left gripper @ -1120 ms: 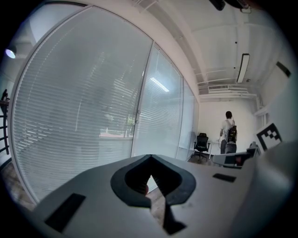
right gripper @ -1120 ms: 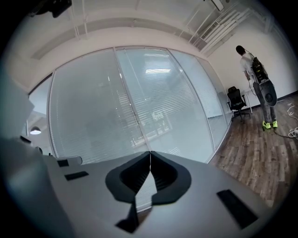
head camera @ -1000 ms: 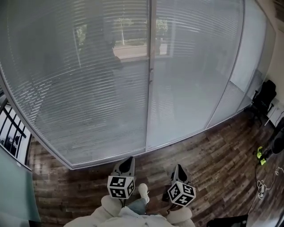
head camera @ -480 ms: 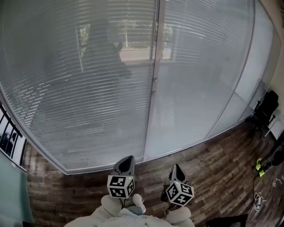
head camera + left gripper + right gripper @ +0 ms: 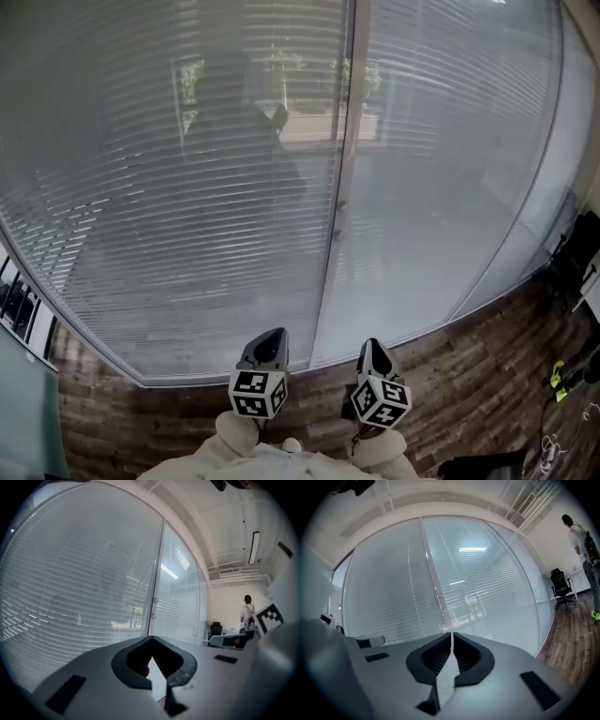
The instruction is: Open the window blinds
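Facing the blinds (image 5: 187,206) — slats unopened, all work left — the left gripper (image 5: 271,335) and right gripper (image 5: 372,344) hang closed, empty.

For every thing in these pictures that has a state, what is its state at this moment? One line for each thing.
Window blinds: lowered to the floor, slats tilted nearly shut, not yet opened.
Left gripper: shut, empty, not touching the blinds.
Right gripper: shut, empty, not touching the blinds.
Office chair: upright, nobody sitting in it.
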A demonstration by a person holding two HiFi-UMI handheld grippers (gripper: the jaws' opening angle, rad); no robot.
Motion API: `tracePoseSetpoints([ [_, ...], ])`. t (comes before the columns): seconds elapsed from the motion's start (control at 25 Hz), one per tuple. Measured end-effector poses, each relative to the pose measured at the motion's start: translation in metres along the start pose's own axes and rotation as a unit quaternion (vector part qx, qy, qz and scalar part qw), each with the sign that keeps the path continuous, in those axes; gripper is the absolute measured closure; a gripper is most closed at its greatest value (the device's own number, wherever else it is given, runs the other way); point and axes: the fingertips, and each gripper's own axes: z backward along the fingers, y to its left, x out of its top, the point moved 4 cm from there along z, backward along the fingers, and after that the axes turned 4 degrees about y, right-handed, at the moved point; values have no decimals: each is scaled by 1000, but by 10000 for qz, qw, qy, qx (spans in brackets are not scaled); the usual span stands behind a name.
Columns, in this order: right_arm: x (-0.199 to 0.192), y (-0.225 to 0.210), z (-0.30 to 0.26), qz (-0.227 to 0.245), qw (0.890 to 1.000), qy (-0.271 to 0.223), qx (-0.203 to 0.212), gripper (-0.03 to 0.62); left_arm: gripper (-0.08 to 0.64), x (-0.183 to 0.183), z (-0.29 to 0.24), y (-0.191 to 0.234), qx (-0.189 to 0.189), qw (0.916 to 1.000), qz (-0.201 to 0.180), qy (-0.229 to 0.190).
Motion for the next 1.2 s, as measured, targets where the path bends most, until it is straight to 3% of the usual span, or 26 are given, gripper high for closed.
tracePoseSetpoints([
  [0.24,19,4,-60,-70,9998,-56,166,578,560,14,-44,22,34,10000,-67,54],
  [0.48,26,0,-94,-17,9991,117,401,578,560,1,-63,22,109,9997,-30,219],
  [0.6,59,13,-121,26,9973,-97,729,578,560,9,-74,24,171,9997,-75,181],
  [0.76,114,31,-154,-282,9910,-491,1215,577,560,26,-86,25,215,9996,-164,4],
  [0.96,168,48,-203,-1545,9712,-319,1788,550,560,52,-96,32,394,9987,-221,-227],
  [1.0,172,50,-212,-1878,9638,-215,1883,514,560,53,-97,33,423,9986,-226,-223],
  [1.2,175,50,-244,-3327,9203,201,2048,494,560,48,-102,43,569,9981,-208,-129],
])
